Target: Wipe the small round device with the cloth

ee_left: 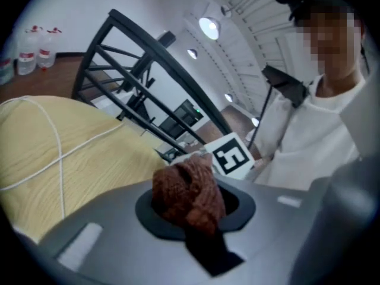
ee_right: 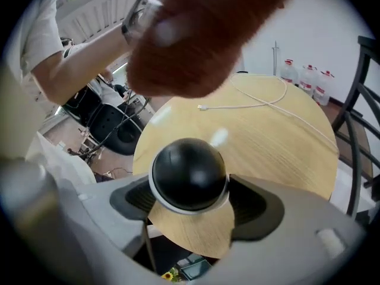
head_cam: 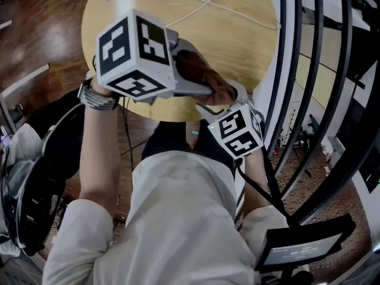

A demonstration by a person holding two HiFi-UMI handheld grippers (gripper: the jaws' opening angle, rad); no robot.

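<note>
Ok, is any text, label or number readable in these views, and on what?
Nothing can be read as words or numbers.
Screen: lit lines of text, too small to read.
Bottles: any labels too small and blurred to read.
Marker cubes: black-and-white square codes only, no letters.

I note pale short-sleeved shirt (head_cam: 178,218), dark trousers (head_cam: 169,138), striped wristband (head_cam: 98,98) on left wrist. Grey left gripper (ee_left: 193,203), grey right gripper (ee_right: 190,174); each carries white cube (head_cam: 135,55), black square markers. Black cable (head_cam: 261,189) off right one.
</note>
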